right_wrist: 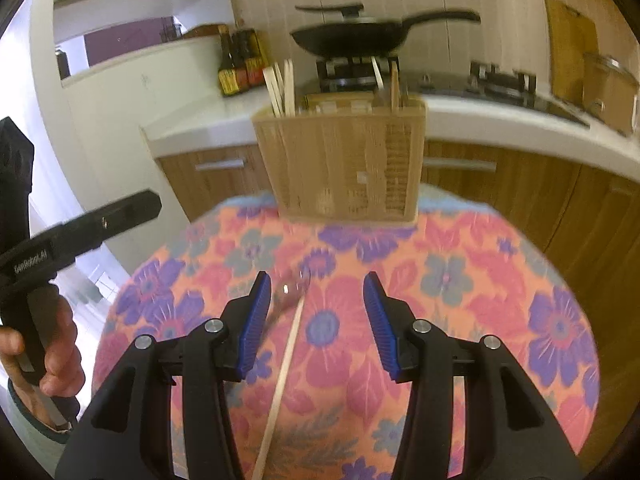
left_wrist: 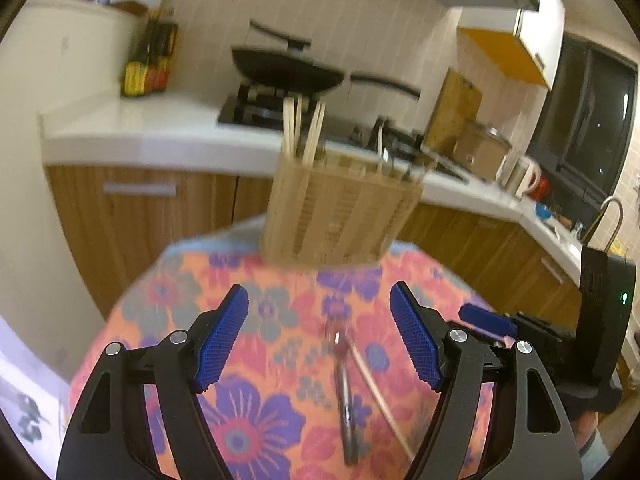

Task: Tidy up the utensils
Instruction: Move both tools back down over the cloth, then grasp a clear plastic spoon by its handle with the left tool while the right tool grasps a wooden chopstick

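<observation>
Left wrist view: left gripper hangs wide apart, empty, over a metal spoon and single chopstick lying on the floral tablecloth, short of the bamboo holder. Right wrist view: right gripper gapes empty too; that chopstick looks light, stiff and rolly, so I'd pinch mid-shaft.

Metal utensil on surface blurred, type unclear. Chopstick cut off at 6 o'clock edge. Holder contents smeared.

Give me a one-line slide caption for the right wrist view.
Right gripper open above a chopstick and spoon on the floral tablecloth, facing the bamboo utensil holder.
</observation>
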`<action>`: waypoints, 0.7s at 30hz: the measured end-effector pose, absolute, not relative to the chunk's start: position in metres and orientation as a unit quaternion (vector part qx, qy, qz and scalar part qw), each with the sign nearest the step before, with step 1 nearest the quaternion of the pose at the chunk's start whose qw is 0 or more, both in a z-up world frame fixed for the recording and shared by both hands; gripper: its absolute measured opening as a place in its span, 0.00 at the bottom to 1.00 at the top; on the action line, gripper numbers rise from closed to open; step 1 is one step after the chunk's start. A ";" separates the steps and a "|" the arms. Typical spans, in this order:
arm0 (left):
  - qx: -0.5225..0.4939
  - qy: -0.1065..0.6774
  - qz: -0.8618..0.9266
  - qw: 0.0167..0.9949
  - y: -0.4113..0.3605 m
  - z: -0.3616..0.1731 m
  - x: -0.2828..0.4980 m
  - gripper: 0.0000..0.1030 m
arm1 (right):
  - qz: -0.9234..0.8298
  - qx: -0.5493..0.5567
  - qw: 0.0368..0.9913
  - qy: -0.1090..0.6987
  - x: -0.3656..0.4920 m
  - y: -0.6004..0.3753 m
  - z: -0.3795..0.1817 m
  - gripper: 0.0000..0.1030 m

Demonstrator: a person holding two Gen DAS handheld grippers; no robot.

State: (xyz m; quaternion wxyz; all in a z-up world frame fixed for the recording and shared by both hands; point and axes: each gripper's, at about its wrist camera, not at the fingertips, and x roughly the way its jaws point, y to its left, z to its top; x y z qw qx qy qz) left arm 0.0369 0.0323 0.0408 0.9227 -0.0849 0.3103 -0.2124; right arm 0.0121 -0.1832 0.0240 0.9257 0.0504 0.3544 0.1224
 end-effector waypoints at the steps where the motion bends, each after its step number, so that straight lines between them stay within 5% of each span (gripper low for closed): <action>1: -0.078 0.323 -0.213 0.919 0.029 0.033 0.038 0.68 | 0.125 0.057 0.922 0.361 0.012 -0.185 0.017 0.43; 5: -0.043 0.363 -0.220 0.905 0.012 0.010 0.040 0.68 | 0.133 0.066 0.911 0.385 0.013 -0.189 -0.007 0.43; 16: 0.047 0.473 -0.215 0.853 -0.037 -0.039 0.065 0.42 | 0.144 0.110 0.875 0.450 0.017 -0.207 -0.042 0.40; 21: 0.072 0.483 -0.206 0.848 -0.054 -0.048 0.078 0.39 | 0.147 0.094 0.865 0.471 0.013 -0.201 -0.043 0.38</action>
